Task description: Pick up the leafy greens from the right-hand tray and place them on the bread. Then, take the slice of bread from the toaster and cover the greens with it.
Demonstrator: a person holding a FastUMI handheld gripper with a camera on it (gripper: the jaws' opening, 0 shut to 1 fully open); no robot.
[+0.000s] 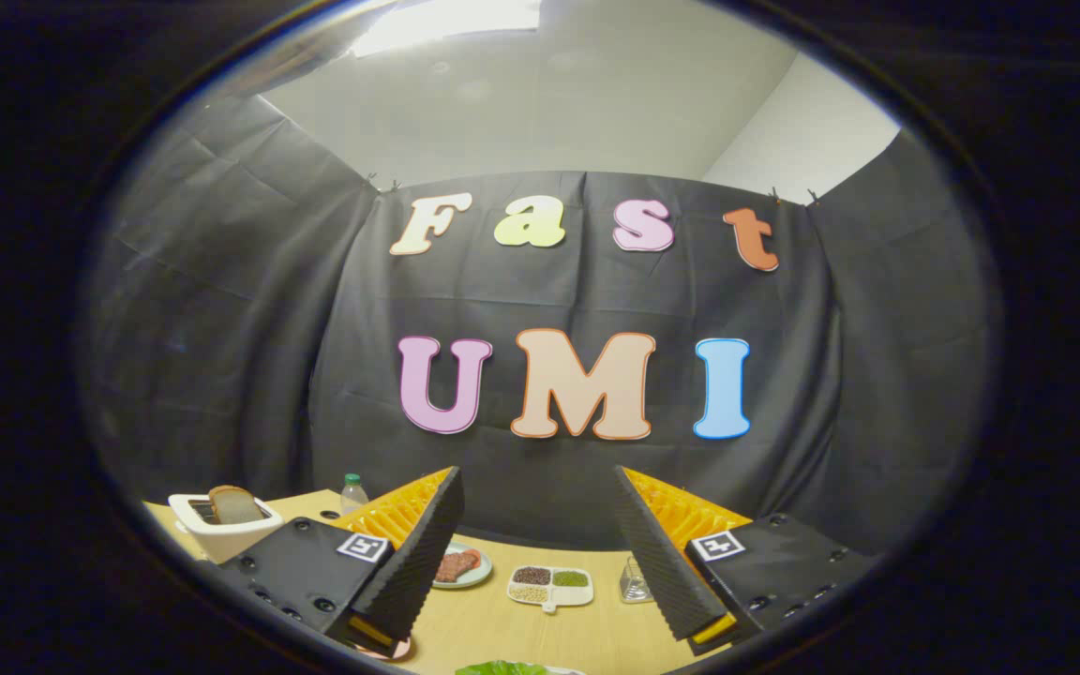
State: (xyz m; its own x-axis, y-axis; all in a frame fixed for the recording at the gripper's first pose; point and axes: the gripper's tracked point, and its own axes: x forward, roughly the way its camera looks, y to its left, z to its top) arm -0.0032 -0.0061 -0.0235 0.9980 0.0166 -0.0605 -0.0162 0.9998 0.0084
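Observation:
My gripper point(537, 483) is held up above the wooden table point(587, 628), open, with nothing between its fingers. The leafy greens point(502, 668) show as a green edge just below and between the fingers, at the table's near side. A white toaster point(221, 528) stands at the far left of the table, beyond the left finger point(418, 553), with a slice of bread point(234, 505) sticking up out of its slot. A pinkish plate rim point(390, 649) peeks out under the left finger; what lies on it is hidden.
Beyond the fingers lie a small plate with meat slices point(458, 565), a white divided dish of grains and seeds point(550, 586), and a small clear glass point(635, 581). A small bottle point(353, 492) stands by the back edge near the toaster.

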